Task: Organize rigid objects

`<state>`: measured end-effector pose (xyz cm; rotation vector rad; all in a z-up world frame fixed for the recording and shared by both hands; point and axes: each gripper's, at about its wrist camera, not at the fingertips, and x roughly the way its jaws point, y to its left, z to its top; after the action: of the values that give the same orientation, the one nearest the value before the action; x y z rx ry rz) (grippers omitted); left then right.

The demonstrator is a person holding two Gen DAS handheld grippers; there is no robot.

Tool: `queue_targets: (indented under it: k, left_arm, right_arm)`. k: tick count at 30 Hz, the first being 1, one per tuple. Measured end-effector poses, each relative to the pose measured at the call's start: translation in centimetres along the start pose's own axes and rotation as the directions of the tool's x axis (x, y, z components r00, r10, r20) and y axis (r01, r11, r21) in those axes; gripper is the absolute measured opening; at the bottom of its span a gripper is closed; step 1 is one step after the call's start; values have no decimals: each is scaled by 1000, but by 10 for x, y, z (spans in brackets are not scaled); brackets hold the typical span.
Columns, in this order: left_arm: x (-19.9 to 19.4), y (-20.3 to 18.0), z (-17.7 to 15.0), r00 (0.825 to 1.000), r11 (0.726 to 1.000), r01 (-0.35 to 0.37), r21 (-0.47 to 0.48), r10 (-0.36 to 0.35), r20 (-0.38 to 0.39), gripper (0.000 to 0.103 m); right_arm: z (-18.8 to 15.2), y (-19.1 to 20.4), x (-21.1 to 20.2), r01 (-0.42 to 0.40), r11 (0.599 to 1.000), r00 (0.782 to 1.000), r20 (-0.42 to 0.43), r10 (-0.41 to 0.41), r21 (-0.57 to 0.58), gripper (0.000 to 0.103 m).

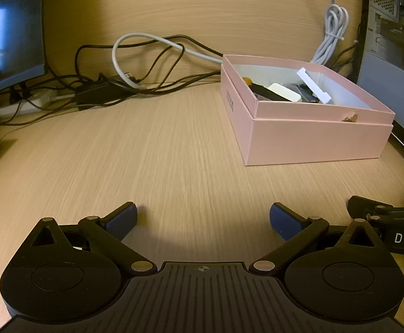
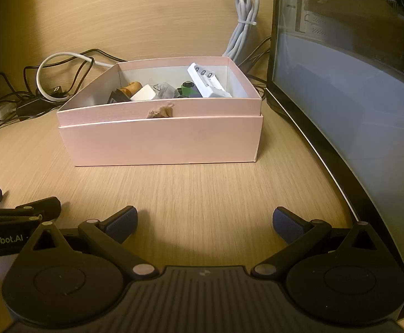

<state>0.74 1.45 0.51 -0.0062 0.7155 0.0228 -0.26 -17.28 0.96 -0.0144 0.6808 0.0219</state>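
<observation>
A pink cardboard box (image 1: 313, 141) (image 2: 160, 144) stands on the wooden desk, holding several small rigid items: a white power strip (image 2: 206, 82), a white block (image 2: 144, 93), a green and purple piece (image 2: 186, 90) and a brown piece (image 2: 131, 86). My left gripper (image 1: 203, 219) is open over bare desk, well short of the box and to its left, nothing between its blue pads. My right gripper (image 2: 204, 222) is open too, facing the box's near wall with empty desk between. Each gripper shows at the edge of the other's view.
A tangle of black and white cables (image 1: 135, 66) with a power strip (image 1: 21, 105) lies against the back wall. A coiled grey cable (image 2: 243, 22) hangs behind the box. A monitor (image 1: 7, 33) stands at the left, a large dark screen (image 2: 349, 105) close on the right.
</observation>
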Motion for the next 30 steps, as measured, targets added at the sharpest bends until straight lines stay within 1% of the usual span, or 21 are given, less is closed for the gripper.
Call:
queue_targets:
  k: [6,30]
  left_arm:
    - [0,0,0,1000,1000,0,0,0,0,103]
    - [0,0,0,1000,1000,1,0,-1,0,103]
  right_arm:
    - [3,-2,3,-15,1000,1000,0,15,-13,103]
    - [2,-1,3,-15,1000,1000,0,15,-12,103]
